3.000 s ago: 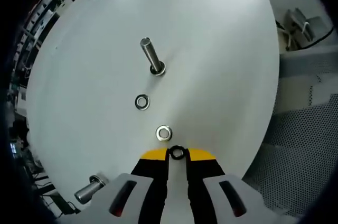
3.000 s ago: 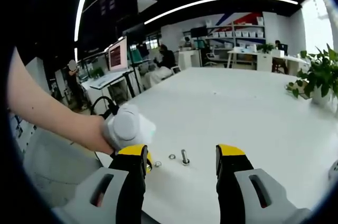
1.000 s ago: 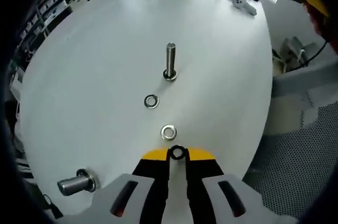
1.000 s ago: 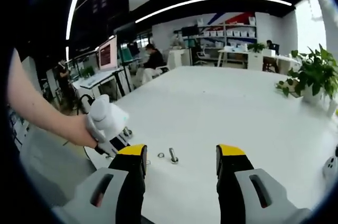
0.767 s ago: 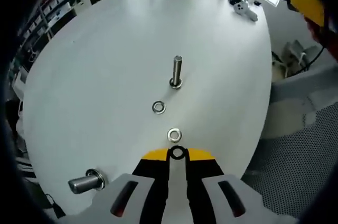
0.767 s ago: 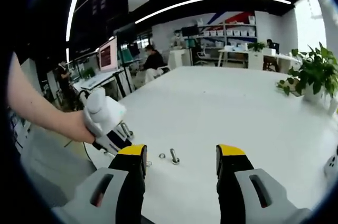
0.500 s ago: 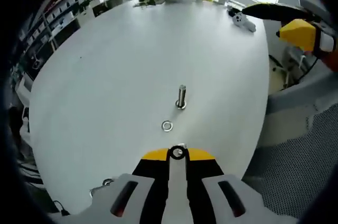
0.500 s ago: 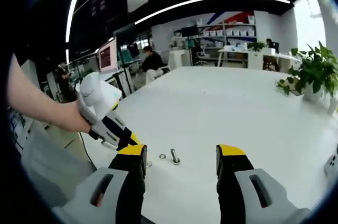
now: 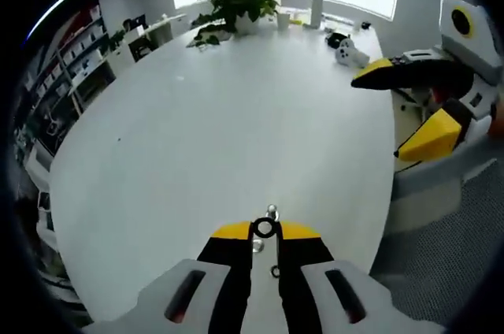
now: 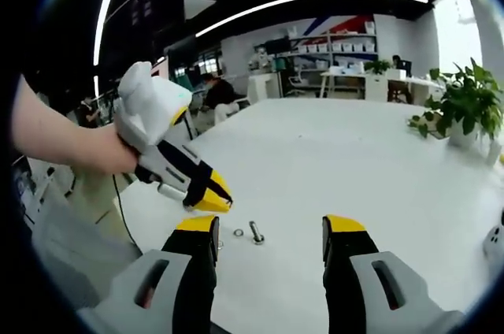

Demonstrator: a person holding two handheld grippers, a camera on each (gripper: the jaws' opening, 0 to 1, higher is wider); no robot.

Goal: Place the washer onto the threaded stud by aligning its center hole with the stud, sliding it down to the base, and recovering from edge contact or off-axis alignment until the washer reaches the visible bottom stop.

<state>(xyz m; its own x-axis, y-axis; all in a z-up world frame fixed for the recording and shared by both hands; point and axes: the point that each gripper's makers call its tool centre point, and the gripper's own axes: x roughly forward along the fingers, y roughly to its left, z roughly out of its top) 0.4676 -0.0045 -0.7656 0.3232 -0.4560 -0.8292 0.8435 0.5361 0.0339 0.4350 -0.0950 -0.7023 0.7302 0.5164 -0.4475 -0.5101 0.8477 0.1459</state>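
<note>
Left gripper (image 9: 264, 230) has lifted up, jaws pinching the washer (image 9: 264, 228); stud (image 9: 272, 211) sits just ahead. Next: line up the hole, lower.

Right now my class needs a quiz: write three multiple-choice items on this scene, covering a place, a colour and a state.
1. Where does the stud stand? A on the white table; B on a shelf; C in a plant pot.
2. What colour are the right gripper tips? A red; B yellow; C green.
3. The left gripper is: A wide open; B shut on the stud; C shut on a washer.
Answers: 1 A, it rises from the tabletop; 2 B, both tips are yellow; 3 C, a ring sits pinched between its tips.
</note>
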